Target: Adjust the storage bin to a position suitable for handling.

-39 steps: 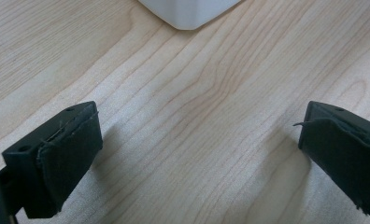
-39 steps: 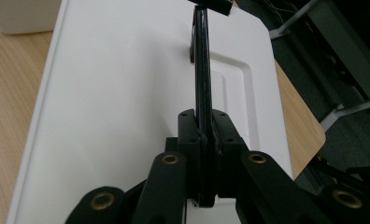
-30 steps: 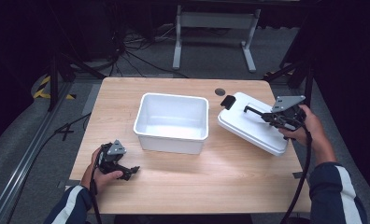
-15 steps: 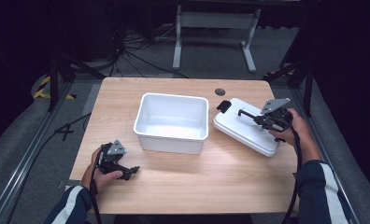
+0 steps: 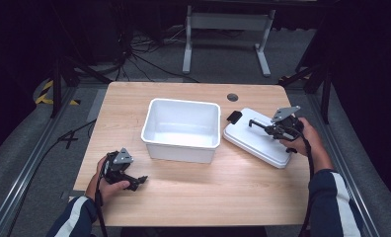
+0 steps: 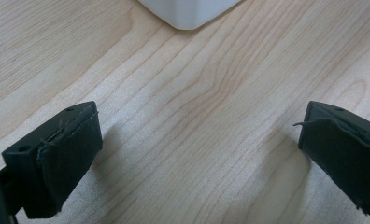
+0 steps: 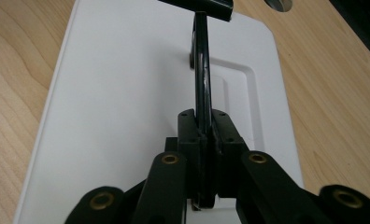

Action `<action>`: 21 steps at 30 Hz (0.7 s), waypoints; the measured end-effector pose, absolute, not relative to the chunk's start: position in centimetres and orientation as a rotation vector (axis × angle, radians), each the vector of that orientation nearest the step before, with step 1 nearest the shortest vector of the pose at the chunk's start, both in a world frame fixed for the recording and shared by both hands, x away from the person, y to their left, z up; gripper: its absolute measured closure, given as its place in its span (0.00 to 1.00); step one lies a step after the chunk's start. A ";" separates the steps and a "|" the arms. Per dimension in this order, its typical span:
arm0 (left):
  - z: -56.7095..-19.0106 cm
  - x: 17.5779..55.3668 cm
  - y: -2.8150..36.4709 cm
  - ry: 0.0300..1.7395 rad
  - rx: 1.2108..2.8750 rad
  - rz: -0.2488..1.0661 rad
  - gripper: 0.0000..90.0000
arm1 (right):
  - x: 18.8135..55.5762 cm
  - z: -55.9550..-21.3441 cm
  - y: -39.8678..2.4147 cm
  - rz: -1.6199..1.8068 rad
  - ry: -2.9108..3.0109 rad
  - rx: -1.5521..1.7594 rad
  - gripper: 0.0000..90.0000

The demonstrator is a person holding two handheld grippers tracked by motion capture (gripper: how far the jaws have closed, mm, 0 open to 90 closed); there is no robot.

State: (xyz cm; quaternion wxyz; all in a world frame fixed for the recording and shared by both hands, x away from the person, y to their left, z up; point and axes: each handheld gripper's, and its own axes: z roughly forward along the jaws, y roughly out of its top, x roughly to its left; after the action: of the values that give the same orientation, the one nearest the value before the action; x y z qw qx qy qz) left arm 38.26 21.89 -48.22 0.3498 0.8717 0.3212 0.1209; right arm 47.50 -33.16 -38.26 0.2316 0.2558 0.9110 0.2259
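On the light wooden desk point(image 5: 193, 197) my right claw point(image 7: 202, 135) is clamped on the thin black handle point(image 7: 201, 79) of the flat white plastic lid point(image 5: 255, 143), not yet fitted on the open white rectangular plastic tub point(image 5: 182, 129) beside it, while my left claw point(image 6: 197, 154) rests apart, empty.

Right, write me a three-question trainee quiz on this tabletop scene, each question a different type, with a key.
1. True or false: the right gripper is shut on the black handle of the white lid.
2. Multiple choice: the lid lies
A. on top of the white bin
B. on the table beside the bin, toward the person's right
C. inside the bin
3. Fill in: the left gripper has its jaws ____ over bare wood, holding nothing.

Key: 1 true; 2 B; 3 open
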 end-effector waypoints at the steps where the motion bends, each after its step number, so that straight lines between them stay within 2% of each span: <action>1: -48.2 38.3 21.9 0.832 2.258 0.313 0.00 | 47.5 -38.4 -33.2 0.622 2.508 0.705 0.94; 21: -48.2 38.3 21.9 0.832 2.258 0.314 0.00 | 47.6 -39.5 -33.6 0.637 2.503 0.757 0.92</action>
State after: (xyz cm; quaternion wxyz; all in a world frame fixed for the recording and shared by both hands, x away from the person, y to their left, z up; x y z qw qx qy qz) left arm 38.26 21.89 -48.22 0.3498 0.8717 0.3211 0.1211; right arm 47.55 -33.61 -39.55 0.2231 0.2743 0.9065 0.2308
